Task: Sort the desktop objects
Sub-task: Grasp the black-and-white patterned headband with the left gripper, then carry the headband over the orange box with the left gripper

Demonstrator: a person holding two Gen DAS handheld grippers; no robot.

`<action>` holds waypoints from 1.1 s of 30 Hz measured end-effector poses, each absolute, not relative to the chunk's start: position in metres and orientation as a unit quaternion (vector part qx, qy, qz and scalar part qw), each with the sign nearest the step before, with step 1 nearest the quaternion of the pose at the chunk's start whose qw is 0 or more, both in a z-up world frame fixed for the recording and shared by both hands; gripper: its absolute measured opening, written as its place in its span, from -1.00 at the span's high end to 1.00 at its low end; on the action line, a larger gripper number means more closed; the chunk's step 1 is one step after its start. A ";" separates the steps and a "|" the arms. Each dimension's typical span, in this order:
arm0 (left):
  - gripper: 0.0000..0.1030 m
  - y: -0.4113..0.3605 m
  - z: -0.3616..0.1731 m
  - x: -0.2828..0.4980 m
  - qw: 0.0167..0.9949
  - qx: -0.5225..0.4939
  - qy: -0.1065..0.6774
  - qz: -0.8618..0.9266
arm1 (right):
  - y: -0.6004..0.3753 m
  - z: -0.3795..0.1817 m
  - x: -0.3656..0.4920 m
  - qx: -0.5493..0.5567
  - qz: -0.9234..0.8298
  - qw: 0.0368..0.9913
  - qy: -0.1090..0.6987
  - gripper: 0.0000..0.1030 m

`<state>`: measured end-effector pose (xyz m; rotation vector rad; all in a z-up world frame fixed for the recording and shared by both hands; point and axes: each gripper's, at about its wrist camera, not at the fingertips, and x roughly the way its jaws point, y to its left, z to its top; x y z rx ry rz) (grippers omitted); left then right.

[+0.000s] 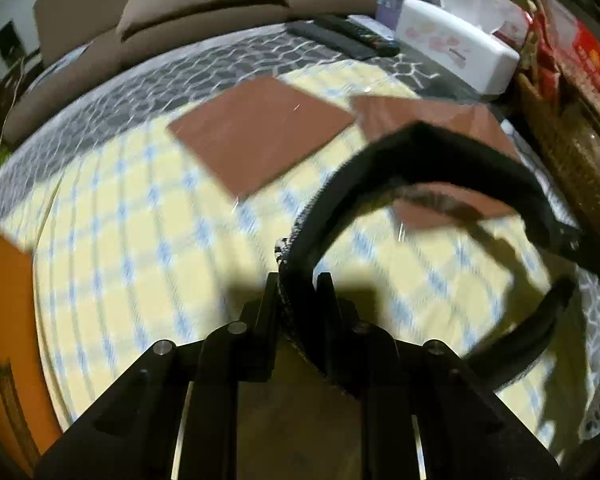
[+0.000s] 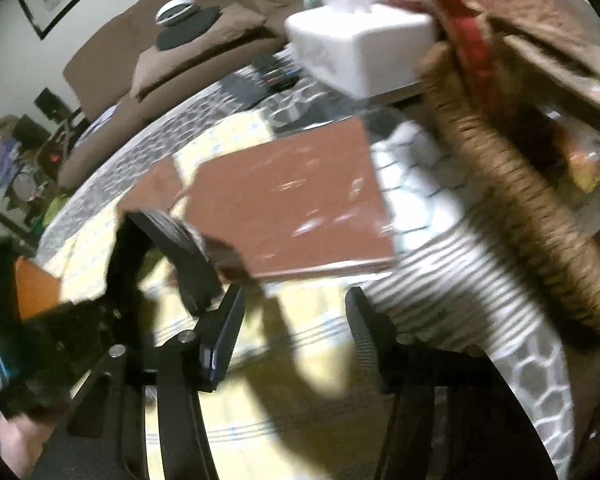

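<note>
Left tongs clamped on black strap, lifted above surface. Right tongs apart, empty. Step: carrying. Next: probably set strap on brown mat.

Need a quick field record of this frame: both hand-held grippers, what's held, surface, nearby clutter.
left hand-held gripper: shut on black strap, which loops up and to the right, lifted off the cloth
right hand-held gripper: open, nothing between its fingers
surface: yellow and blue checked cloth
on cloth: two brown square mats
far edge: white tissue box, black remotes
right side: woven basket
image quality: motion blur in both views
</note>
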<state>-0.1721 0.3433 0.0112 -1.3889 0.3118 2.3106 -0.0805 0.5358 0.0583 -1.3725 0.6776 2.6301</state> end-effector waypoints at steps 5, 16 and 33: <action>0.66 0.304 0.014 -0.150 0.207 -0.512 0.077 0.830 | 0.510 0.075 -0.085 -0.439 0.871 0.021 0.218 0.01; 0.65 0.223 0.057 -0.126 0.182 -0.498 -0.008 0.848 | 0.446 0.108 -0.085 -0.446 0.877 -0.049 0.173 -0.01; 0.74 0.149 0.104 -0.131 0.125 -0.476 0.009 0.870 | 0.364 0.157 -0.068 -0.454 0.874 -0.138 0.100 -0.01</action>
